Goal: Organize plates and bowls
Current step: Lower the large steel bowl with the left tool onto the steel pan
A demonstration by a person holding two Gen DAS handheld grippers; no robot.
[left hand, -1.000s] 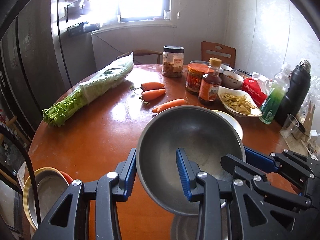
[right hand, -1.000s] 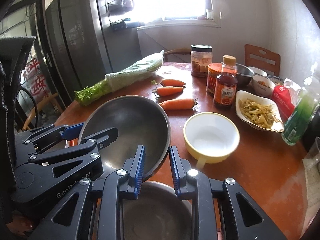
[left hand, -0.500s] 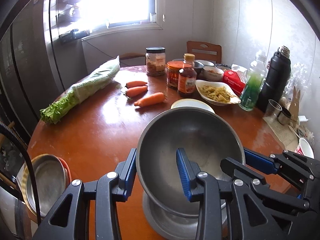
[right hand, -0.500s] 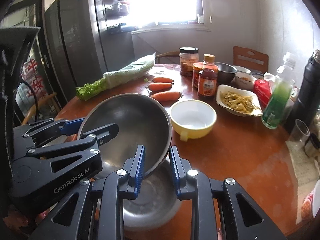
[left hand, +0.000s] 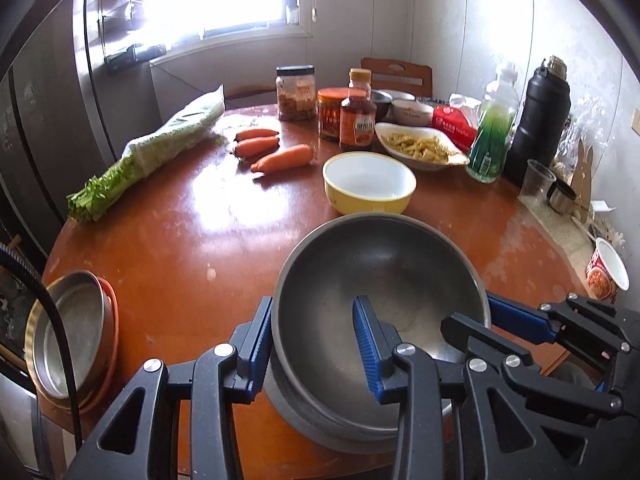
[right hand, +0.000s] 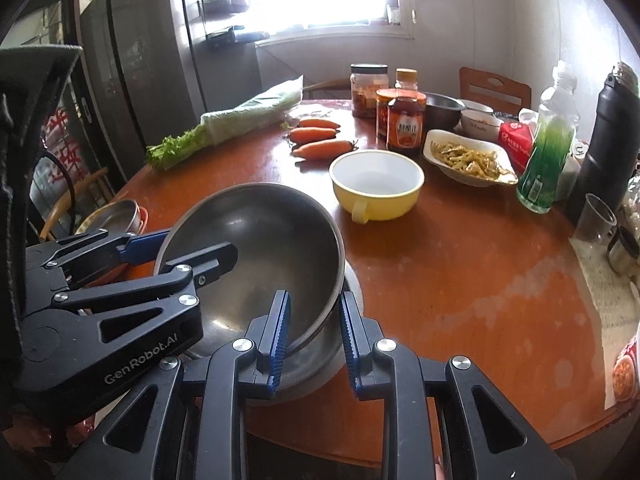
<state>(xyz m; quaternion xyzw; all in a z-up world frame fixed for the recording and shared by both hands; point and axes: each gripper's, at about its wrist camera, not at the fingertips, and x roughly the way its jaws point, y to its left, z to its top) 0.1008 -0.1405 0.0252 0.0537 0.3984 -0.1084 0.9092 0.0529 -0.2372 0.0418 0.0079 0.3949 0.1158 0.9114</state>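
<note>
Clamping the steel bowl (left hand: 380, 280), both hand-held grippers have lowered it into the lower bowl (left hand: 304, 420).

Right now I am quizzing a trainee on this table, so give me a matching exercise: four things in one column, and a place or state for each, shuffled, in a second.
Things:
1. large steel bowl
2. yellow bowl
3. carrots
4. celery bunch

Places or states:
A. empty, standing on the table beyond the steel bowl
B. three lying side by side near the table's middle
C. gripped at its rim by both claws, over another steel dish
D. lying lengthways, part wrapped in plastic, along the table's left side

Pairs: 1-C, 2-A, 3-B, 4-D
</note>
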